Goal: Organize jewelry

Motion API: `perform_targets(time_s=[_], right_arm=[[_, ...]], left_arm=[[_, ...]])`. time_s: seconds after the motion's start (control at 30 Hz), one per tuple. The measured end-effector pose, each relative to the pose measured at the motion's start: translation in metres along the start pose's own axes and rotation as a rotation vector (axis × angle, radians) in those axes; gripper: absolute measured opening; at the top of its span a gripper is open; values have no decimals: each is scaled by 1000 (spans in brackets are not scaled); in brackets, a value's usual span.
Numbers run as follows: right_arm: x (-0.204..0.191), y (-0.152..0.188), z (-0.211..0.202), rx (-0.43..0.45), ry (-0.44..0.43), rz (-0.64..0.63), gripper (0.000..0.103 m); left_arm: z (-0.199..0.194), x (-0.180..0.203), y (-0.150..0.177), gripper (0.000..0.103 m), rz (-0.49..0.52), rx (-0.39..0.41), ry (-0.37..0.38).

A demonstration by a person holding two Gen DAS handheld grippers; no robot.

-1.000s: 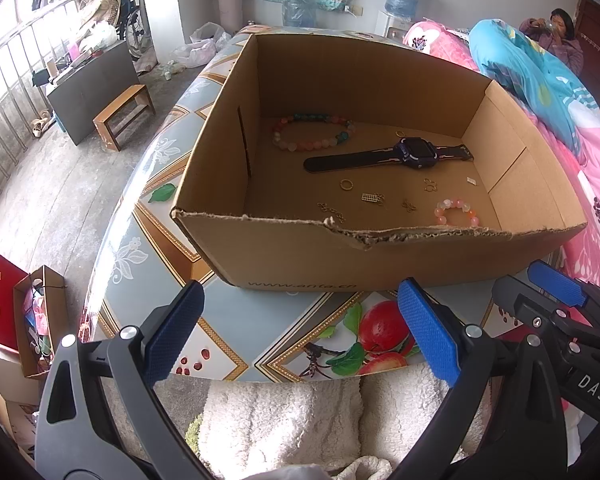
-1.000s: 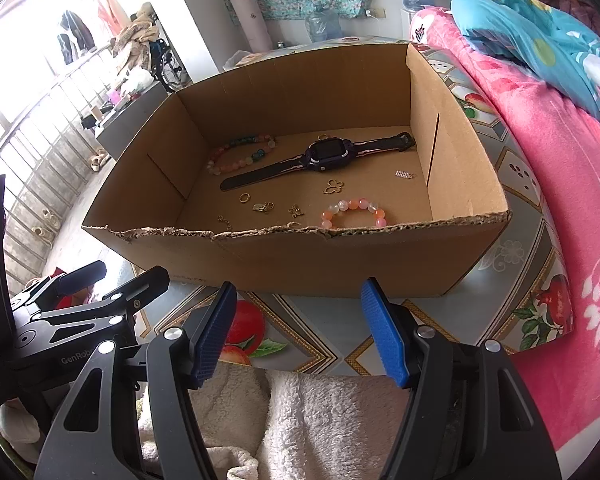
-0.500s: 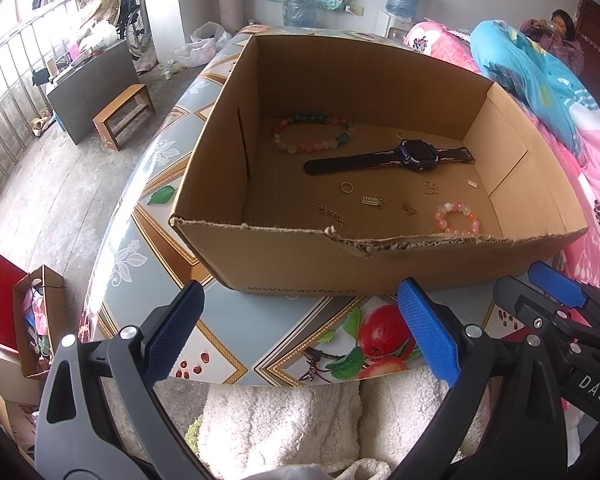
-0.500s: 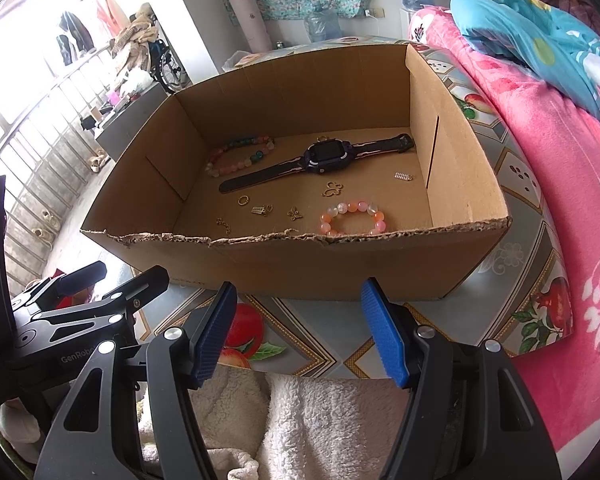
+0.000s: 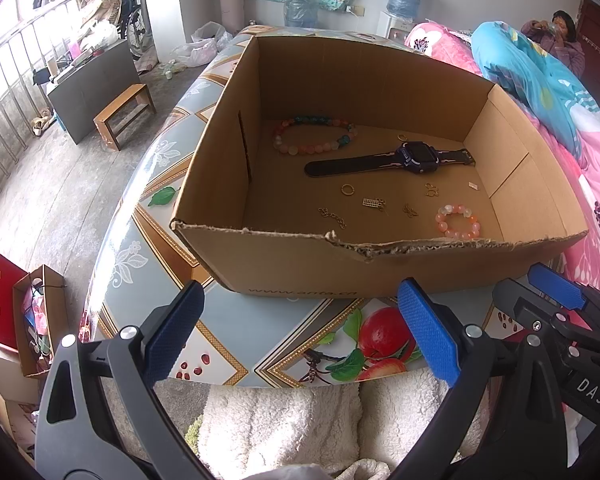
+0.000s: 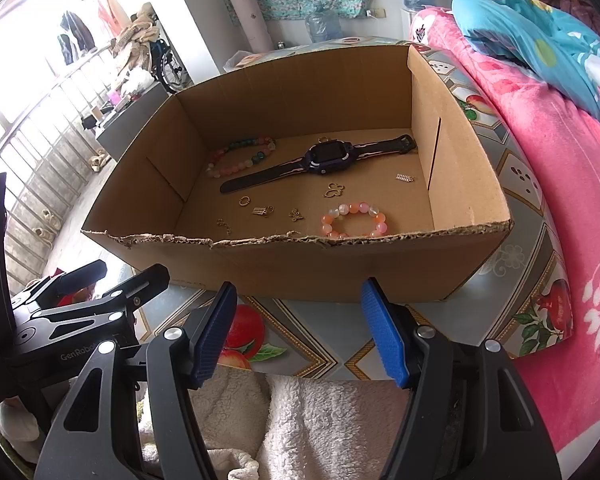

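An open cardboard box point(image 5: 284, 264) point(image 6: 300, 272) stands on the table. On its floor lie a dark watch point(image 5: 414, 156) point(image 6: 326, 156), a long multicolour bead bracelet point(image 5: 312, 146) point(image 6: 240, 156), a small pink-orange bead bracelet point(image 5: 458, 222) point(image 6: 352, 220), a gold ring point(image 5: 347, 189) point(image 6: 244, 201) and several small gold charms point(image 5: 374, 203) point(image 6: 296, 214). My left gripper point(image 5: 300, 332) is open and empty, in front of the box's near wall. My right gripper point(image 6: 300, 336) is also open and empty there, beside the left one point(image 6: 80, 312).
The table point(image 5: 228, 344) has a fruit-print cover; its edge drops to the floor at left. A white fleecy cloth point(image 5: 284, 428) lies below the grippers. A pink bed point(image 6: 572, 168) with a blue quilt point(image 6: 540, 36) runs along the right. A person point(image 5: 560, 36) sits at the far right.
Both grippers have risen slightly, so more of the box floor shows over the near wall. Both stay open; nothing in the box has moved.
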State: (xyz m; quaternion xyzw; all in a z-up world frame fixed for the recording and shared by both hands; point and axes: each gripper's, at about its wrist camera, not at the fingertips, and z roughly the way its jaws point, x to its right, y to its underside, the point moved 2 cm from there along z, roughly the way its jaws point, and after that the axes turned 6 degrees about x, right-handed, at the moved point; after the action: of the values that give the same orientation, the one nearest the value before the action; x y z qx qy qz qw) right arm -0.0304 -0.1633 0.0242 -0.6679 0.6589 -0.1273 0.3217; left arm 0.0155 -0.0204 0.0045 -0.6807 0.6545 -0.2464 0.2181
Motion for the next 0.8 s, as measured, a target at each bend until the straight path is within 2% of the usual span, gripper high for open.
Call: perform_targets(time_s=[0.8], right_arm=[[2, -2, 0, -1, 1, 3, 63]], left_arm=[[0, 1, -2, 94, -1, 0, 0]])
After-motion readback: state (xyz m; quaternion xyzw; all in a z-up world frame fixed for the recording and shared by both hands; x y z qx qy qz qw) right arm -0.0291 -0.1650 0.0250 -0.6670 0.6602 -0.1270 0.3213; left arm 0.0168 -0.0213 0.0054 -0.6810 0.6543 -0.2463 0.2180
